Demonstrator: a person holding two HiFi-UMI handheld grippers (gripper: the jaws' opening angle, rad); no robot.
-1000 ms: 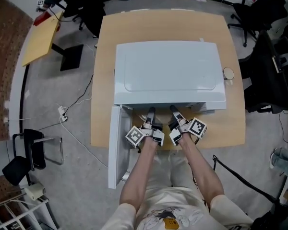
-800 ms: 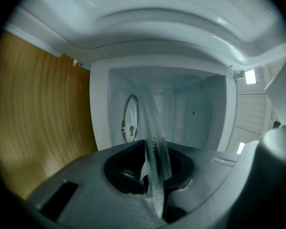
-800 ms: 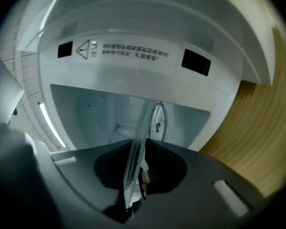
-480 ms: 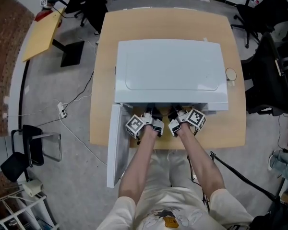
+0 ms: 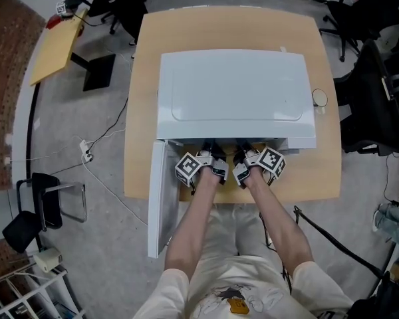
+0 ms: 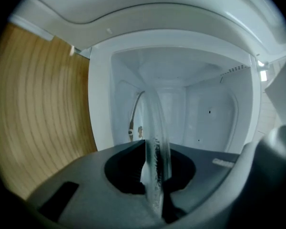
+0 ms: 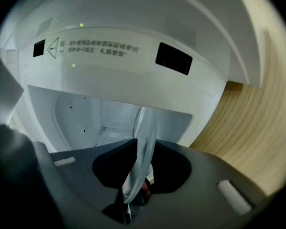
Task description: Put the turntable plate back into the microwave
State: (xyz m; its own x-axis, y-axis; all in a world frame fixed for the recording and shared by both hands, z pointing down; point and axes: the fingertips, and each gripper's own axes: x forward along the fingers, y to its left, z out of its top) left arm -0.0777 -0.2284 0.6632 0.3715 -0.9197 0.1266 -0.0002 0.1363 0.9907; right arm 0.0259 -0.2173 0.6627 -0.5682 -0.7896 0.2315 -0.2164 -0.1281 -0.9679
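Note:
The white microwave [image 5: 236, 92] stands on the wooden table [image 5: 322, 171], its door [image 5: 161, 198] swung open to the left. Both grippers reach into its mouth, their tips hidden under the top edge in the head view. The clear glass turntable plate [image 6: 155, 128] shows edge-on between the jaws of my left gripper [image 6: 155, 175], which is shut on its rim, inside the white cavity [image 6: 209, 113]. In the right gripper view the plate [image 7: 144, 132] also lies between the jaws of my right gripper [image 7: 136, 180]; these jaws are opening, with a gap beside the glass.
A small round object [image 5: 319, 98] lies on the table right of the microwave. Black office chairs [image 5: 369, 111] stand to the right, a yellow board [image 5: 53, 48] at the upper left. Cables and a plug strip [image 5: 86, 155] lie on the floor to the left.
Both grippers have moved forward and down into the microwave opening; their fingers, visible in front of it a second ago, are now hidden under its top edge.

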